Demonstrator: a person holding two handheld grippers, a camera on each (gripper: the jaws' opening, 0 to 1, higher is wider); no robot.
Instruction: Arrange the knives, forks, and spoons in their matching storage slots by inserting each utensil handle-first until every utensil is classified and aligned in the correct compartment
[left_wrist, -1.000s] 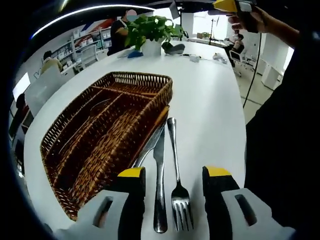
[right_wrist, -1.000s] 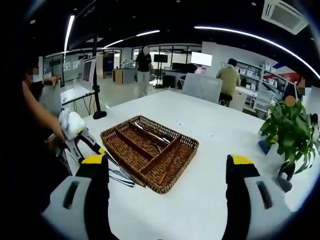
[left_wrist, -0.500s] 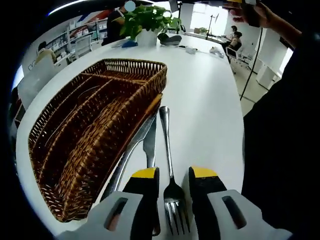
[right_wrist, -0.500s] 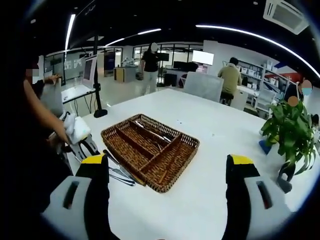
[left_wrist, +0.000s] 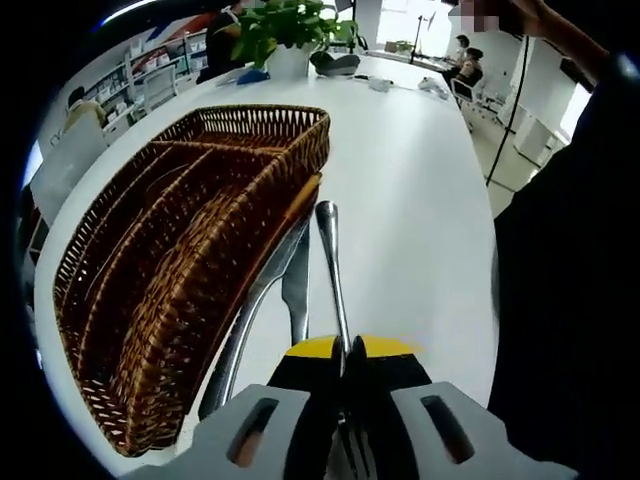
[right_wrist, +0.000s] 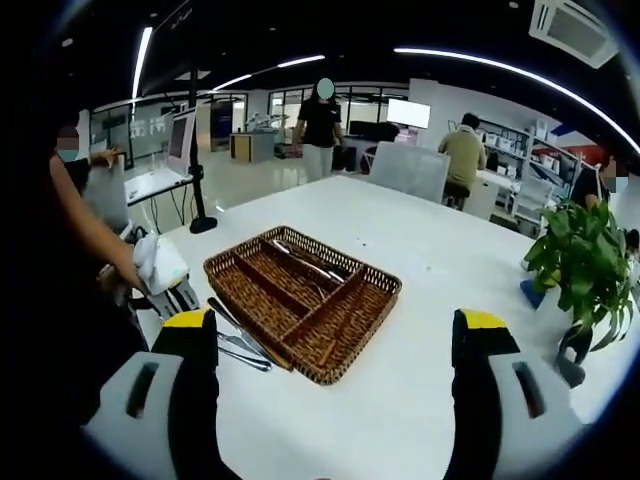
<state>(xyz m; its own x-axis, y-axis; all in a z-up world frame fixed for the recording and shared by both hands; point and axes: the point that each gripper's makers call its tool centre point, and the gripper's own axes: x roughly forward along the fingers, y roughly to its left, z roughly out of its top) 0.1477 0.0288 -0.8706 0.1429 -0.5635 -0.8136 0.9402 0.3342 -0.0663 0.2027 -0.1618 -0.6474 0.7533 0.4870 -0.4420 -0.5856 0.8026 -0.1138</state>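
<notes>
The left gripper (left_wrist: 347, 362) pinches the fork (left_wrist: 333, 270), apparently near its neck, beside the wicker tray (left_wrist: 190, 230) on the white worktop (left_wrist: 420, 190). The right gripper (right_wrist: 335, 345) hangs wide and empty.

A basket (left_wrist: 180, 240) sits on the surface (left_wrist: 420, 200). Just beside its long wall lie a fork (left_wrist: 330, 260) and a knife (left_wrist: 296, 290). A plant (right_wrist: 580, 270) stands well apart.

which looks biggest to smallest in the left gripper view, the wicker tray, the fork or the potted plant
1. wicker tray, largest by far.
2. fork, held in the left gripper.
3. potted plant, though it stands far off, so its small look is partly distance.
</notes>
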